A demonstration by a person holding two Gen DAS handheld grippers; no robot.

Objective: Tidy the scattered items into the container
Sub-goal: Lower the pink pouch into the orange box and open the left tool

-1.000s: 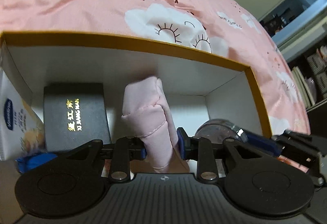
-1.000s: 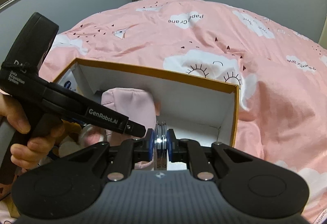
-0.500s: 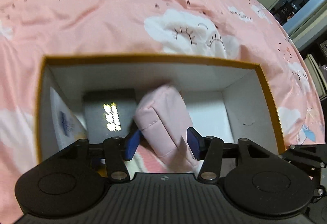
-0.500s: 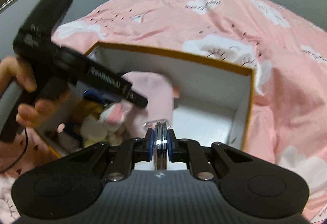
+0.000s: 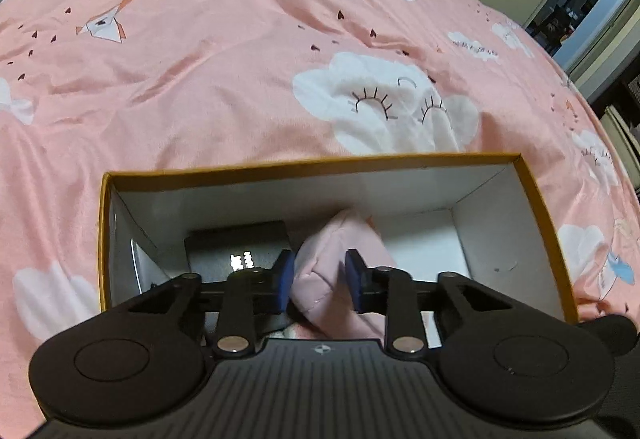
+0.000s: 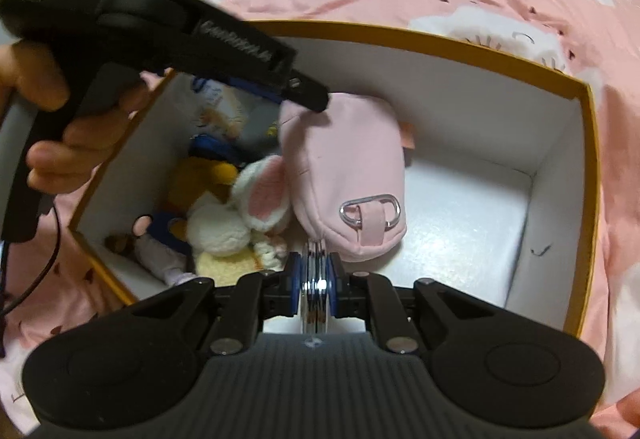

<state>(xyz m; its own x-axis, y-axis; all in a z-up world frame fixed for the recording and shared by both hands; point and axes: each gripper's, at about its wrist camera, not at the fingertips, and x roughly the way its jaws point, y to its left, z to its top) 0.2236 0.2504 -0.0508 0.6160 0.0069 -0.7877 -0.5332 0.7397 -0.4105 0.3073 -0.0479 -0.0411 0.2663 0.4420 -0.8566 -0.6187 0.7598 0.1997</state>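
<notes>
Here the box (image 6: 472, 59), white inside with a yellow-orange rim, sits on a pink blanket (image 5: 240, 79) printed with white clouds. The right gripper (image 6: 316, 275) hangs over the near edge of the box, and its blue pads are pressed tight on a thin, shiny round metal thing (image 6: 316, 295) that stands on edge between them; what it is exactly I cannot tell.

In the right wrist view a pink pouch (image 6: 344, 167) lies in the middle of the box, its end with a metal ring at about 6 o'clock. At about 9 o'clock from the pouch there is a pile of soft toys (image 6: 224, 207), among them one white with a pink ear. At 3 o'clock from the pouch the floor of the box is bare.

The left gripper (image 5: 320, 279) is above the pouch (image 5: 340, 259), held by a hand (image 6: 52, 99) that appears at 10 o'clock in the right wrist view. Its jaws have just been closing, and they now stand a little apart, with the upper end of the pouch seen between them; the pads do not seem to press on it. At about 9 o'clock from this gripper a dark case (image 5: 236, 243) with bright lettering lies in the box.
</notes>
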